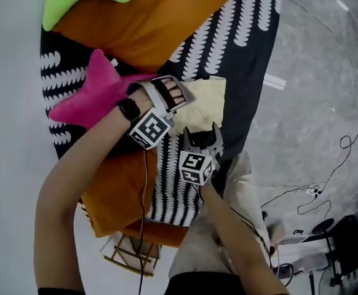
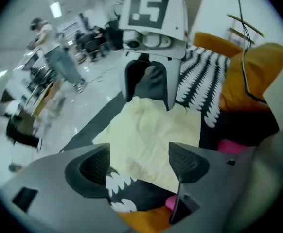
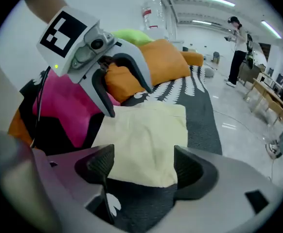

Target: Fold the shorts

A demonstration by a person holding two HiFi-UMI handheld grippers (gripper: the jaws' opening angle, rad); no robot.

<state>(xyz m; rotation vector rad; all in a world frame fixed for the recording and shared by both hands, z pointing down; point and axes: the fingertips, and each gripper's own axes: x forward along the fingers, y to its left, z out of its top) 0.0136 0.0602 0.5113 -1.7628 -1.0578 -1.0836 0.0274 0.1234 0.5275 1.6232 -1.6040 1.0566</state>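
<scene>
Folded pale shorts point(image 3: 146, 140), flat, long axis away from right gripper point(image 3: 144, 174)

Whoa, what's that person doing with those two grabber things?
A person holds a gripper in each hand over pale yellow shorts, which lie folded flat on a black-and-white patterned cover among bright cushions. The left gripper and the right gripper both have their jaws open, gripping nothing.
</scene>
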